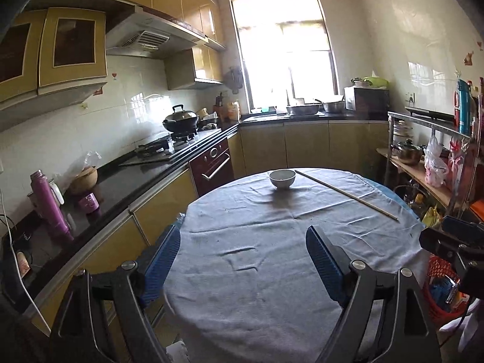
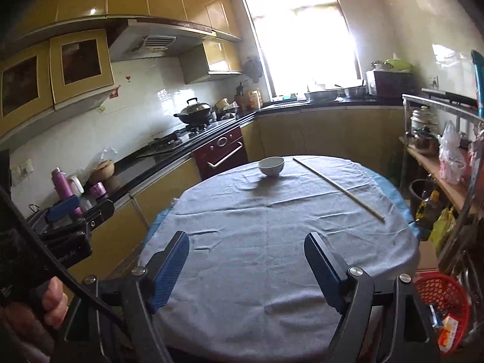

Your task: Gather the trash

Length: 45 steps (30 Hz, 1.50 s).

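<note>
My left gripper (image 1: 243, 233) hovers open over the near part of a round table with a grey cloth (image 1: 257, 272), nothing between its blue pads. Beside it my right gripper (image 2: 246, 237) is open and empty too, above the same cloth (image 2: 272, 272). A white bowl (image 1: 282, 178) (image 2: 271, 165) stands at the table's far side. A long wooden chopstick (image 1: 348, 195) (image 2: 338, 189) lies to the bowl's right. On the floor at the right sits a red mesh basket (image 2: 438, 293) (image 1: 435, 272) with wrappers (image 2: 447, 329) inside. No loose trash shows on the cloth.
A black counter (image 1: 121, 187) runs along the left with a purple flask (image 1: 50, 205), a stove and a wok (image 1: 181, 119). A metal rack (image 2: 438, 163) with pots and bags stands right of the table. A hand (image 2: 53, 305) grips the left tool's handle.
</note>
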{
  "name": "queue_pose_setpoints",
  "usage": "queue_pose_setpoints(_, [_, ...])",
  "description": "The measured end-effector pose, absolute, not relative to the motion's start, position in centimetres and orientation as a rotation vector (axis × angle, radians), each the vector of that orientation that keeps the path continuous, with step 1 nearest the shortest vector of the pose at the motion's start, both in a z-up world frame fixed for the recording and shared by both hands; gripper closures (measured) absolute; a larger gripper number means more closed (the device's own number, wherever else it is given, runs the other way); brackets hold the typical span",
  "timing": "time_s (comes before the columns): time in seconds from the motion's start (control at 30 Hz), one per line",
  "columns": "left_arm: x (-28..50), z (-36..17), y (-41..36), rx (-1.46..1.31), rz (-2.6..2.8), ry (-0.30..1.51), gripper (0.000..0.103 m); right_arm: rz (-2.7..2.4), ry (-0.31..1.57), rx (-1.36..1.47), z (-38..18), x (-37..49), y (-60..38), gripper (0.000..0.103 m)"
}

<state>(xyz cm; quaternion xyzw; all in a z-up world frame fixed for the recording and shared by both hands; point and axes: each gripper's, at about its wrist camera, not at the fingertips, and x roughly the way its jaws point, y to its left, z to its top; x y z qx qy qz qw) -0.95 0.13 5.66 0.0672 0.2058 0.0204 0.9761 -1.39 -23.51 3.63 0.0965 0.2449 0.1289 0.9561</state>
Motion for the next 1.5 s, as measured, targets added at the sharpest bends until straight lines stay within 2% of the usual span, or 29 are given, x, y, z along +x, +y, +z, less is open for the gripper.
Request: queue_pose_setpoints(1.5, [-4.4,8.3,1.4,0.146,0.094,0.325,0.017,0.213,0.39,0.152,7.7,-4.2,-21.4,0.022])
